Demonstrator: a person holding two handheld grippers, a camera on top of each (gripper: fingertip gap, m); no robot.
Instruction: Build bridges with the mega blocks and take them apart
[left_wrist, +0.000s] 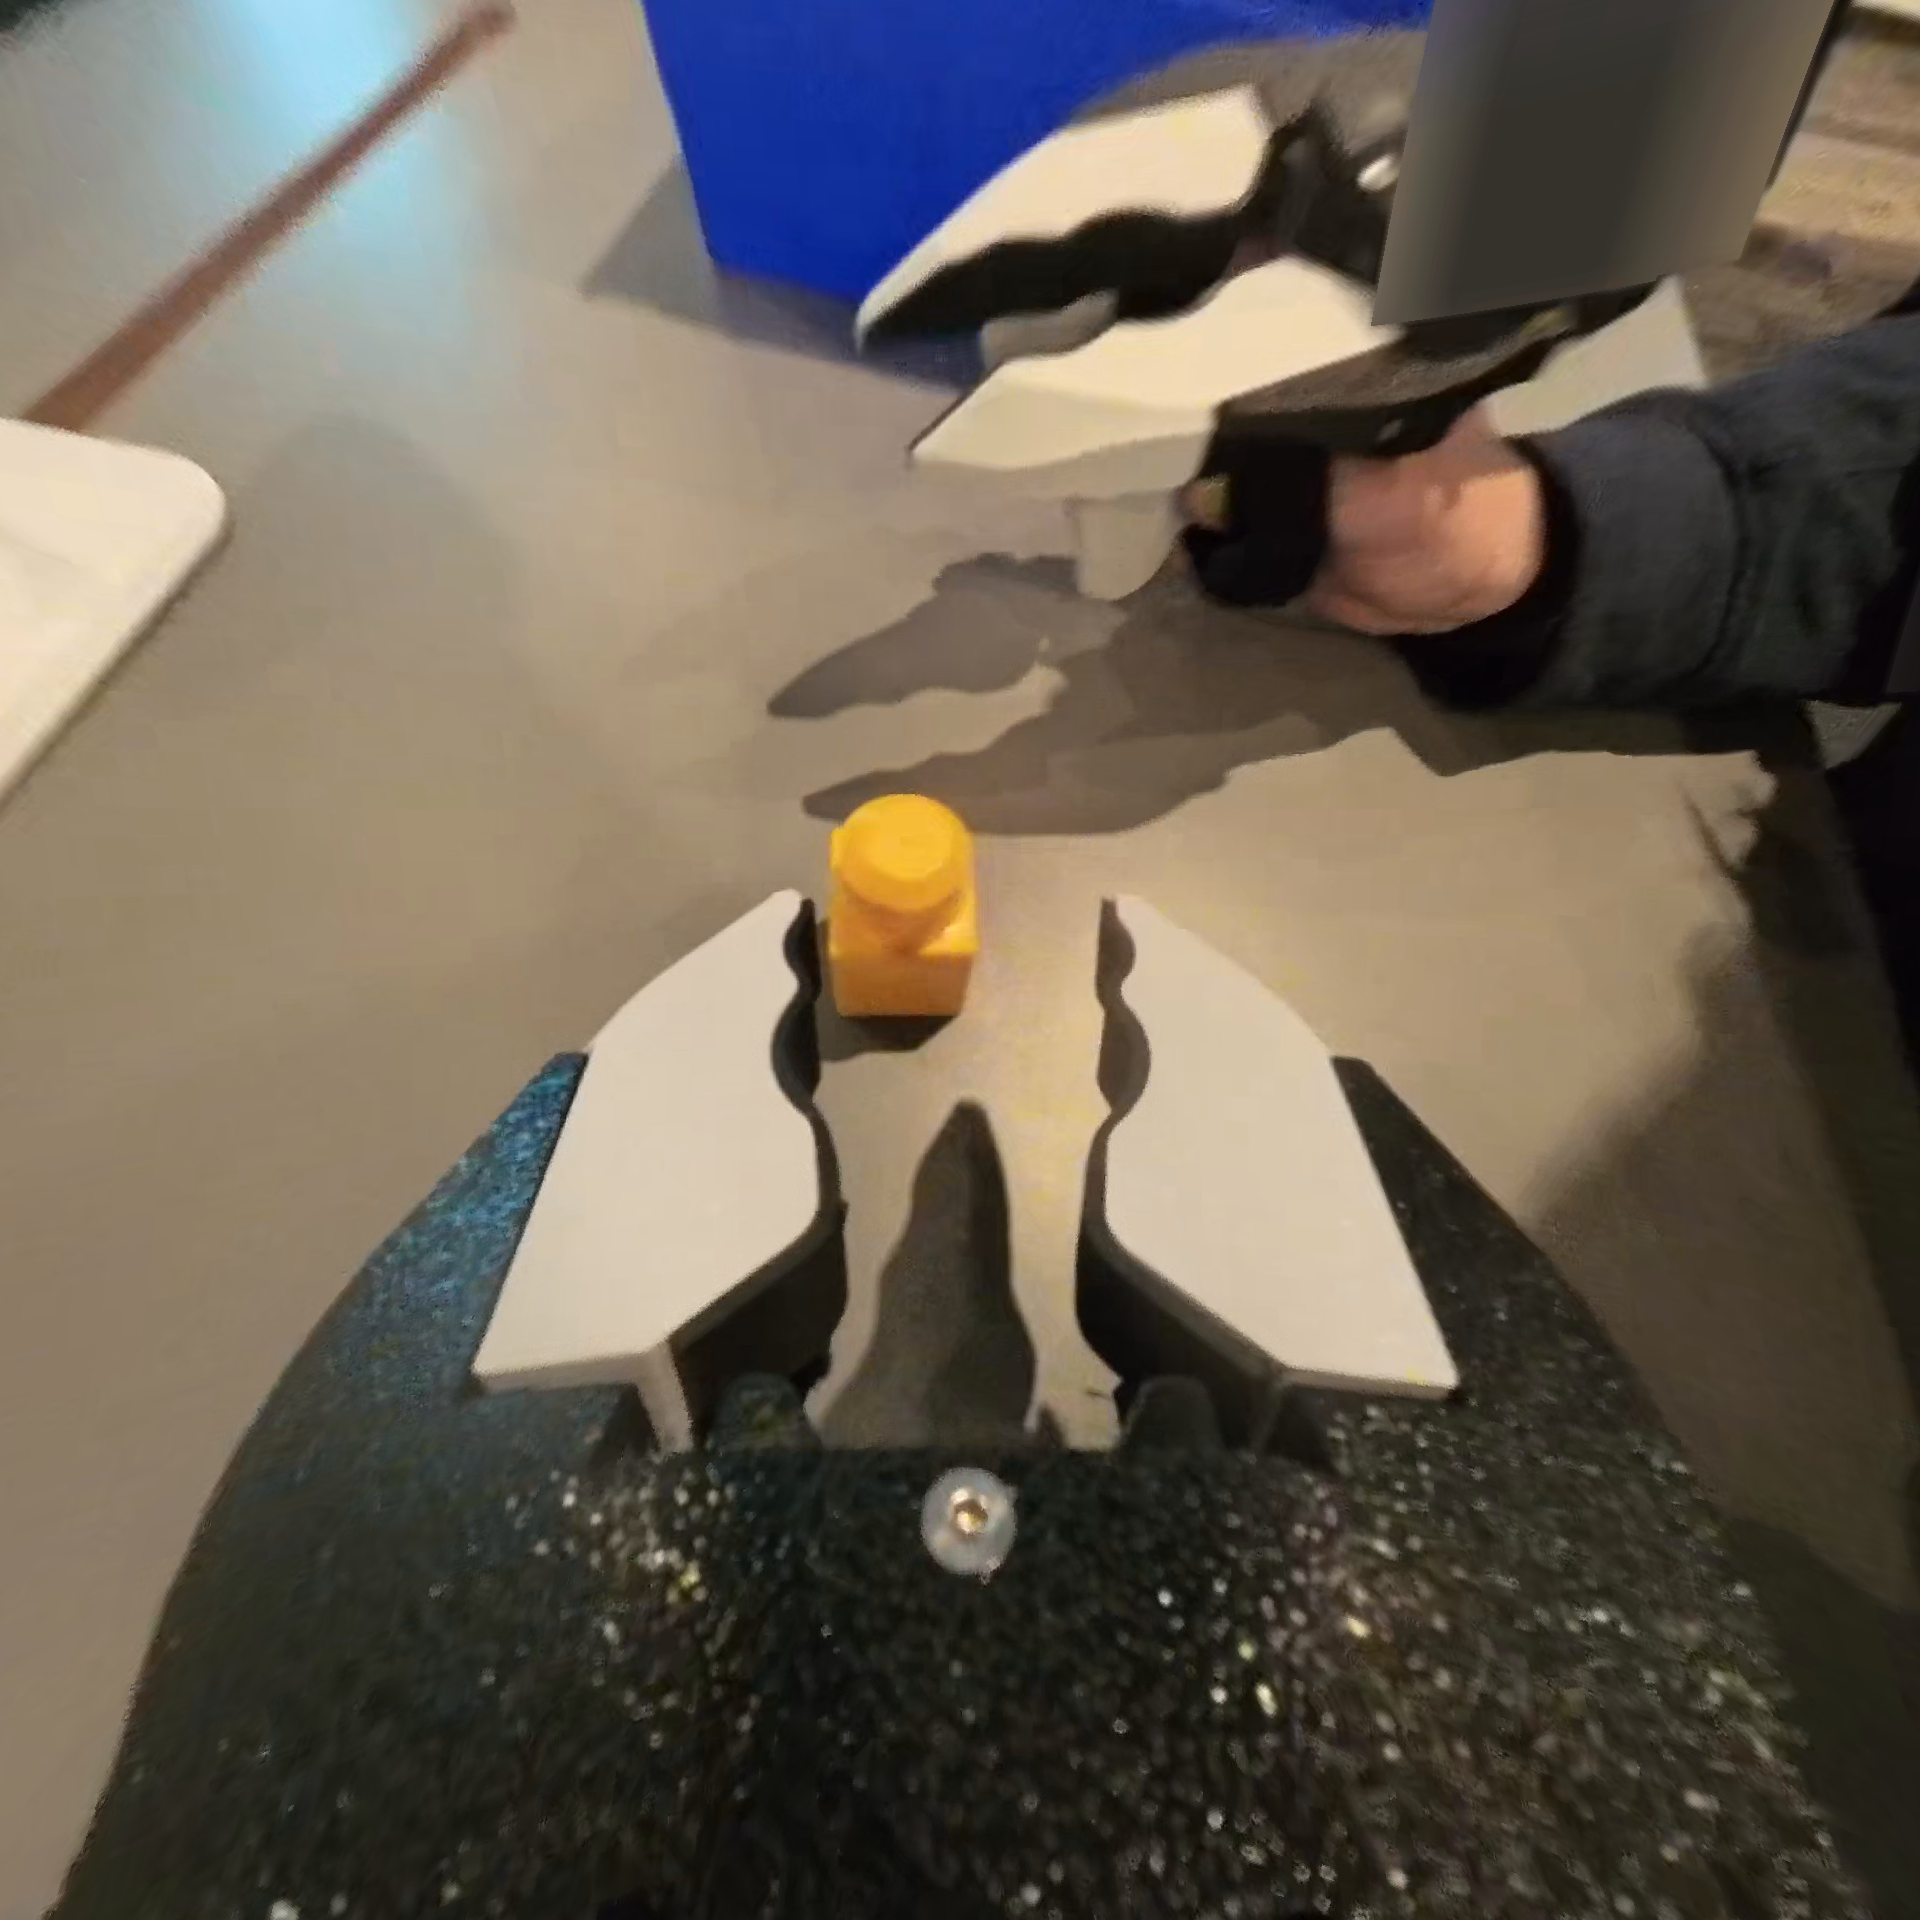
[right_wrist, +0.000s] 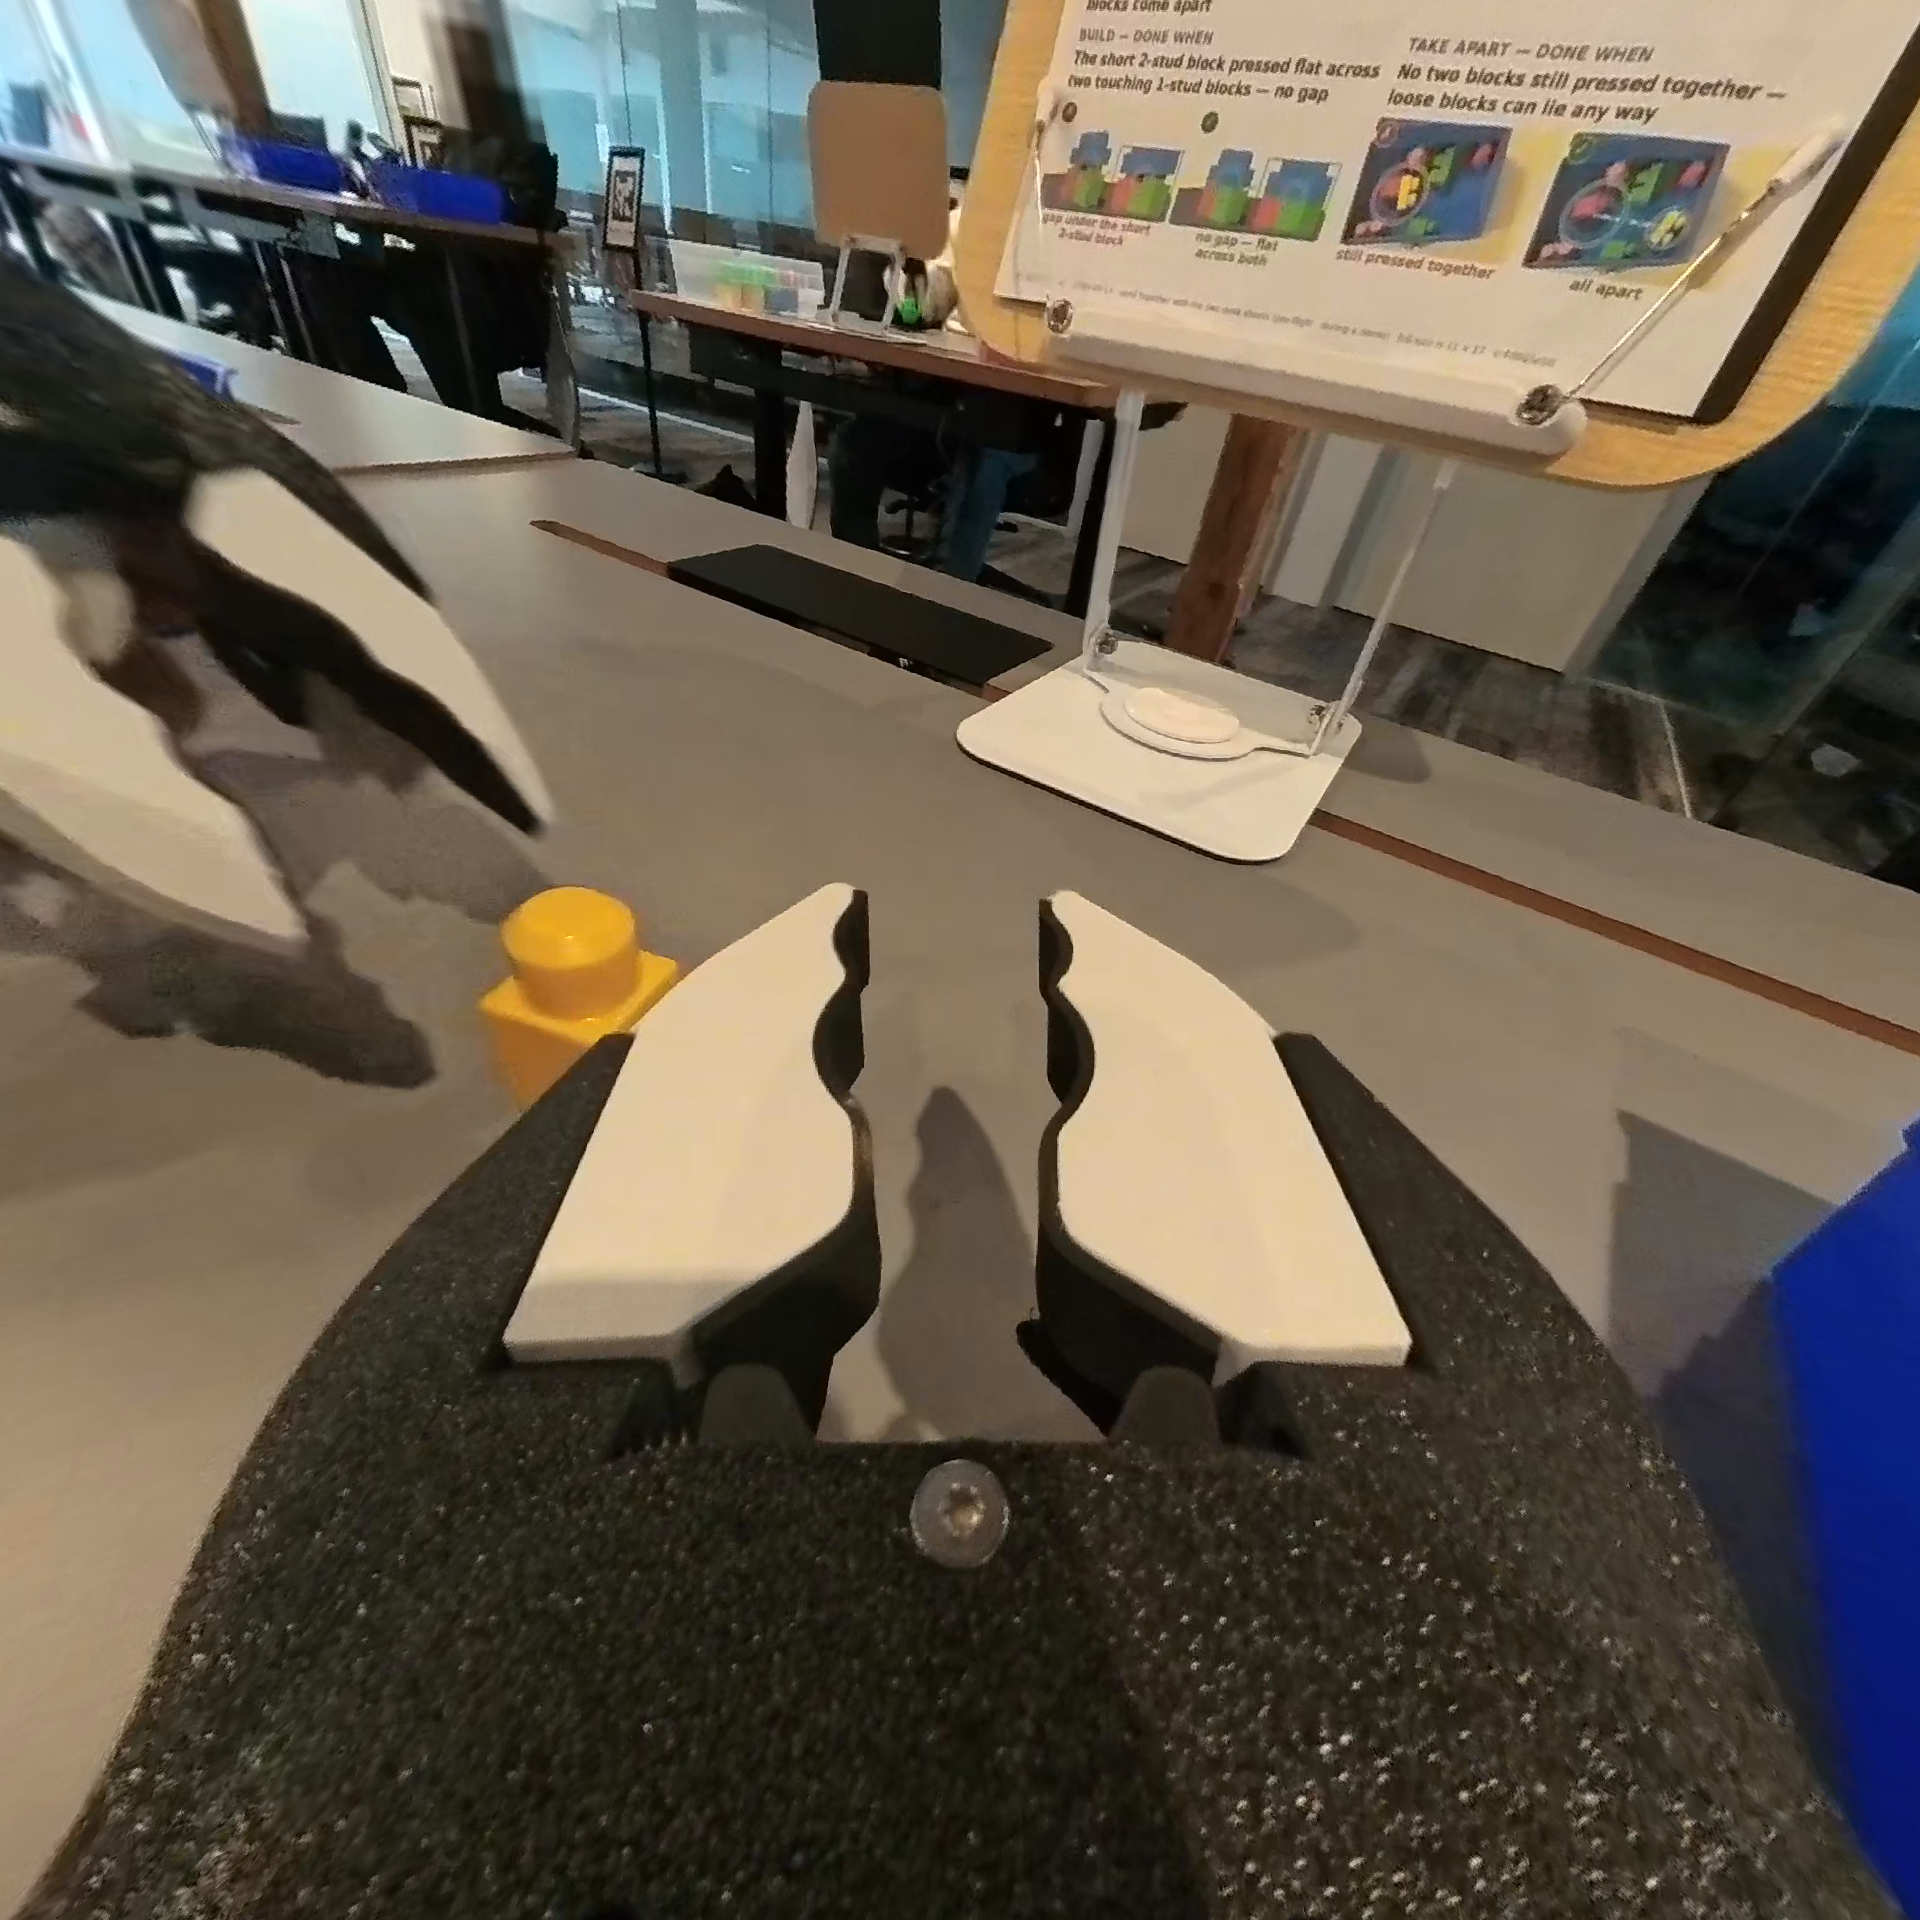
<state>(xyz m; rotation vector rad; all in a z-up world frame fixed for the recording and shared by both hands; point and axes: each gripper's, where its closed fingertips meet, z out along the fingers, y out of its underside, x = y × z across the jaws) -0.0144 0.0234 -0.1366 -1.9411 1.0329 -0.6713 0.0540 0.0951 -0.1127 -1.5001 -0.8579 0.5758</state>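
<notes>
The yellow block is standing on the grey table, stud pointing straight up, so its long axis is running vertically. It is a one-stud block with a square base.

The left hand-held gripper is sitting with its jaws spread wide and is gripping nothing. The block is lying between its fingertips, just beside the left finger and well clear of the other; whether the block is touching that finger cannot be determined.

The right hand-held gripper is also standing open and empty, with only bare table showing between its fingers. In the right wrist view the block is lying outside this gripper, just beside the outer edge of its left finger, which is partly covering the base.

A blue bin is standing at the far side of the table. A white stand carrying an instruction board is resting near the table's far edge.
</notes>
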